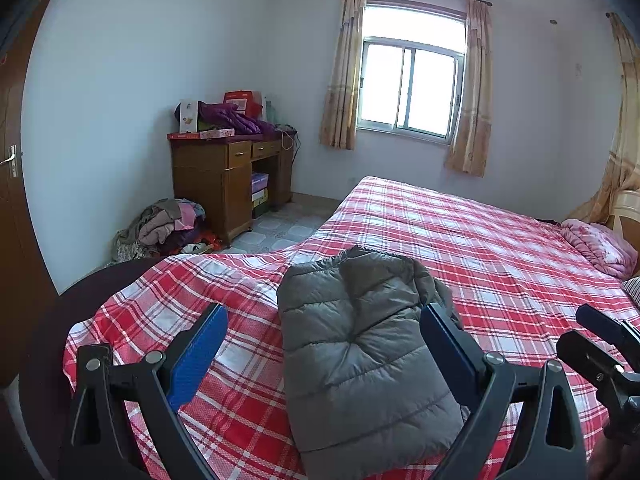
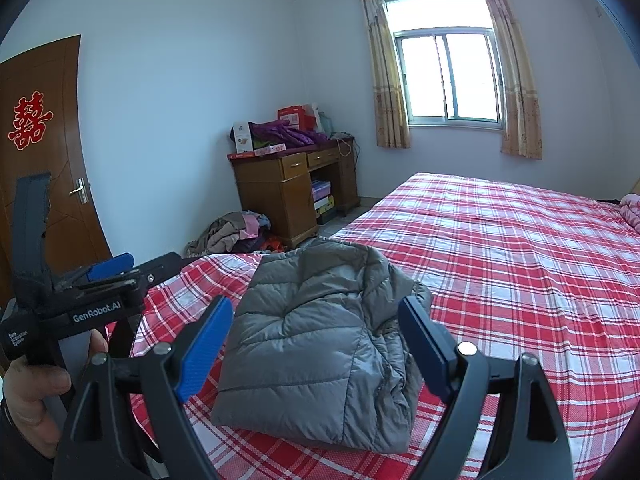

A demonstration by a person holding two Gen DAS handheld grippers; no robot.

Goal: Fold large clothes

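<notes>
A grey quilted down jacket (image 1: 360,360) lies folded into a compact bundle on the red plaid bed sheet (image 1: 500,264); it also shows in the right wrist view (image 2: 312,352). My left gripper (image 1: 324,352) is open and empty, its blue pads on either side of the bundle and above it. My right gripper (image 2: 316,344) is open and empty, also hovering over the bundle. The left gripper's body (image 2: 80,292) and the hand holding it appear at the left of the right wrist view. The right gripper's body (image 1: 600,344) shows at the right edge of the left wrist view.
A wooden desk (image 1: 228,184) with boxes and purple clothes stands against the far wall. A heap of clothes (image 1: 168,228) lies on the floor beside it. A pink quilt (image 1: 600,248) lies at the bed's far right. A door (image 2: 44,152) is at left.
</notes>
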